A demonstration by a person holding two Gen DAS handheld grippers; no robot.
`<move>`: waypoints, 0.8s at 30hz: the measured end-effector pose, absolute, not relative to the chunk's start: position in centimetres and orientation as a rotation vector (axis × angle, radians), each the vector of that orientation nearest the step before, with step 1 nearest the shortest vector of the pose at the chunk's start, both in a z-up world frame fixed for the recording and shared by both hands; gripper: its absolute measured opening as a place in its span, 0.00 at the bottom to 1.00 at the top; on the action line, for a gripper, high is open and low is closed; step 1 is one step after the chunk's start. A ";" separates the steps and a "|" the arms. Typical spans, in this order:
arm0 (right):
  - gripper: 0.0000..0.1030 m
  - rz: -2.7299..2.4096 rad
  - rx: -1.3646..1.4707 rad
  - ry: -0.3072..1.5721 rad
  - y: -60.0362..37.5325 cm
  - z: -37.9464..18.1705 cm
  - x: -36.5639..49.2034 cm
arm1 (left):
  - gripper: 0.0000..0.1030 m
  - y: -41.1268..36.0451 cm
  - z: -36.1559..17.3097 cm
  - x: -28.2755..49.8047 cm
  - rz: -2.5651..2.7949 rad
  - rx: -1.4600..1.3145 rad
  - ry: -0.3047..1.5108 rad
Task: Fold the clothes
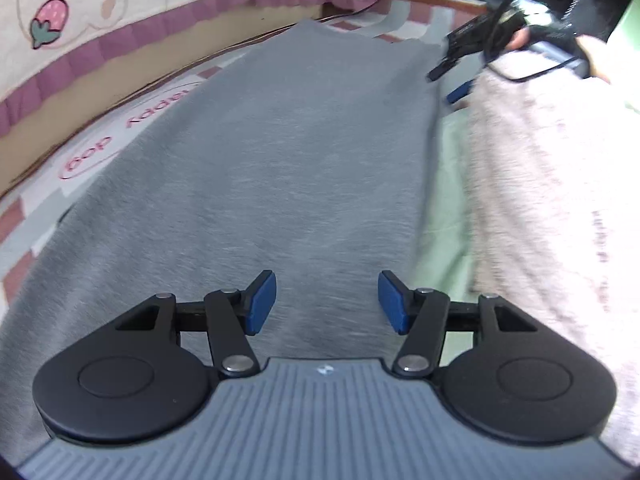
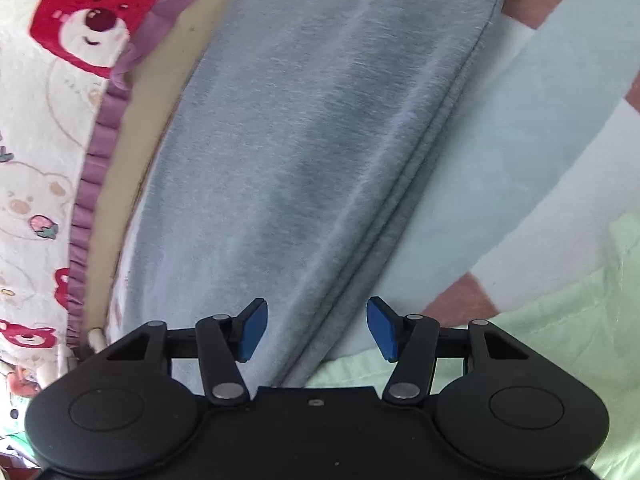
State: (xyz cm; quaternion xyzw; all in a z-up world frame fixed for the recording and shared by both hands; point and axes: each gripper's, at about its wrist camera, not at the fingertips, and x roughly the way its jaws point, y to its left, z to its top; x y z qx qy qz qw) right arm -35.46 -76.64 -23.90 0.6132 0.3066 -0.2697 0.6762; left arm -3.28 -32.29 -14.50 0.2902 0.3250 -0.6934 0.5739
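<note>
A grey garment (image 1: 272,152) lies flat in a long folded strip on a checked bed sheet (image 1: 36,208). My left gripper (image 1: 327,302) is open and empty, hovering just above one end of it. In the right wrist view the same grey garment (image 2: 304,128) shows stacked folded layers along its right edge. My right gripper (image 2: 316,328) is open and empty over the garment's near end, straddling that layered edge. The right gripper also shows in the left wrist view (image 1: 460,80), at the garment's far right corner.
A cartoon bear quilt with a purple ruffle (image 2: 52,92) runs along the left side behind a tan bed rail (image 1: 80,92). A pale green cloth (image 2: 560,320) and a fluffy pink fabric (image 1: 540,184) lie to the right. The checked sheet (image 2: 560,80) shows beside the garment.
</note>
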 end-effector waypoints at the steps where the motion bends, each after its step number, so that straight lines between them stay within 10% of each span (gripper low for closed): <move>1: 0.61 -0.585 1.376 0.690 -76.7 -24.1 -35.4 | 0.57 -32.2 -14.6 -3.3 -1.663 0.677 0.792; 6: 0.61 -0.546 1.409 0.576 -77.7 -25.5 -35.2 | 0.62 -31.7 -16.5 -5.9 -1.673 0.851 0.702; 9: 0.26 -0.546 1.354 0.541 -78.2 -25.1 -34.8 | 0.62 -31.8 -17.1 -6.1 -1.609 0.871 0.661; 17: 0.19 -0.549 1.119 0.599 -79.6 -22.2 -31.4 | 0.74 -32.4 -18.2 -6.1 -1.472 0.949 0.620; 21: 0.18 -0.560 1.147 0.523 -79.9 -21.5 -32.7 | 0.40 -32.8 -17.7 -4.1 -1.403 0.836 0.738; 24: 0.20 -0.572 1.162 0.481 -80.2 -21.4 -32.7 | 0.33 -33.0 -16.8 -1.8 -1.350 0.704 0.804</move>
